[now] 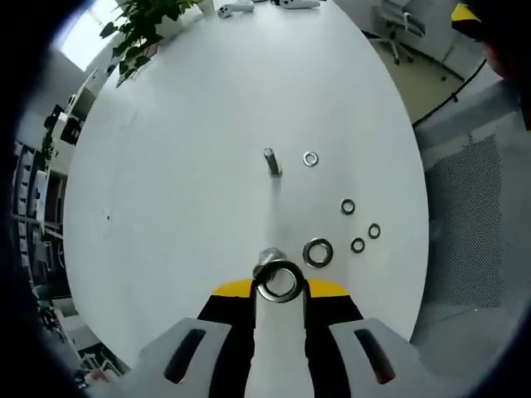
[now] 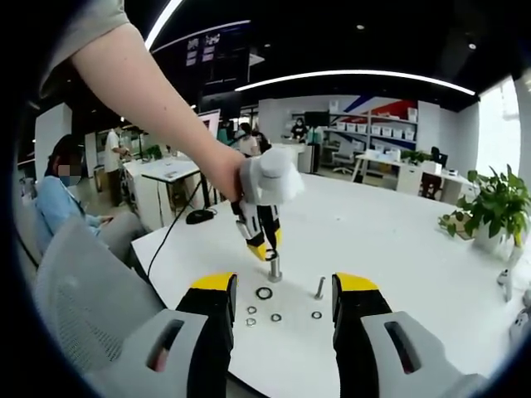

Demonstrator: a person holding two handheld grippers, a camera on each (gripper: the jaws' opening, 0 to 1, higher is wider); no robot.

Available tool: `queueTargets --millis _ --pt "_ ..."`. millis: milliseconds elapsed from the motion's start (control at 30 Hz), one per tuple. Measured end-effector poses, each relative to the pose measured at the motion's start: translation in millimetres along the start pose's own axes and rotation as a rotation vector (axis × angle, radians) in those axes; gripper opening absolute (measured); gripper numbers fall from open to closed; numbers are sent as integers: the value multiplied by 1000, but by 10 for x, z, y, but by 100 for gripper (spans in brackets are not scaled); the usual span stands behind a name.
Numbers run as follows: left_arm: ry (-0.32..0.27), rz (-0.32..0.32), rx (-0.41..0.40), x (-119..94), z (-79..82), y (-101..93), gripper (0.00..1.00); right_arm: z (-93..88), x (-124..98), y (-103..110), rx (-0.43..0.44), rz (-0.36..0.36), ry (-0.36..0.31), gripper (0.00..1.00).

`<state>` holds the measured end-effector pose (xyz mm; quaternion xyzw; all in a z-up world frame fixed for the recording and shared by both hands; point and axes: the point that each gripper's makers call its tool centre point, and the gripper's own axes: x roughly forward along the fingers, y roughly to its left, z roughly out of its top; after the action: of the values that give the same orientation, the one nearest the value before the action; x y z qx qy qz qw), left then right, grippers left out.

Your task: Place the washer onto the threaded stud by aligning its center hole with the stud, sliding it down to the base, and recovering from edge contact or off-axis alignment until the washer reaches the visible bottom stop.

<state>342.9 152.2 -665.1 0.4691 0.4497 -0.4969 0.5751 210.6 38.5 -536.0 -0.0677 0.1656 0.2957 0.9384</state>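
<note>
The washer (image 1: 280, 281), a large metal ring, sat pinched between the yellow-tipped jaws of the left gripper (image 1: 280, 286), low over the white table (image 1: 182, 166) and above a short metal piece (image 1: 267, 257) whose nature could not be made out. The threaded stud (image 1: 271, 161) stood upright farther ahead, well apart from the held washer. Another large washer (image 1: 318, 252) lay flat just beside the gripper, and four small loose rings (image 1: 348, 206) were scattered on that side (one close by the stud).

The table was a broad, rounded white top with a potted plant (image 1: 137, 25) at its far edge. In the right gripper view, an open office with desks, shelving and ceiling light strips lay behind it.

The right gripper (image 2: 284, 303) hovered with its jaws spread wide, holding nothing; between them were the stud (image 2: 319, 288), the loose rings and the left gripper (image 2: 267, 249), held by a person's hand (image 2: 228, 170).
</note>
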Motion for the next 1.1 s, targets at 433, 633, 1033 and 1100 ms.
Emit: queueTargets --millis 433,633,1033,1100 --pt "22 7 -28 97 2 75 19 -6 -6 -25 9 -10 0 48" --pt "20 4 -36 112 16 100 19 -2 -5 -40 15 -13 -2 48" --pt "44 6 -17 195 6 113 20 -17 -3 -48 14 -18 3 48" --pt "54 6 -20 209 -5 104 20 -16 -5 -53 17 -20 2 48"
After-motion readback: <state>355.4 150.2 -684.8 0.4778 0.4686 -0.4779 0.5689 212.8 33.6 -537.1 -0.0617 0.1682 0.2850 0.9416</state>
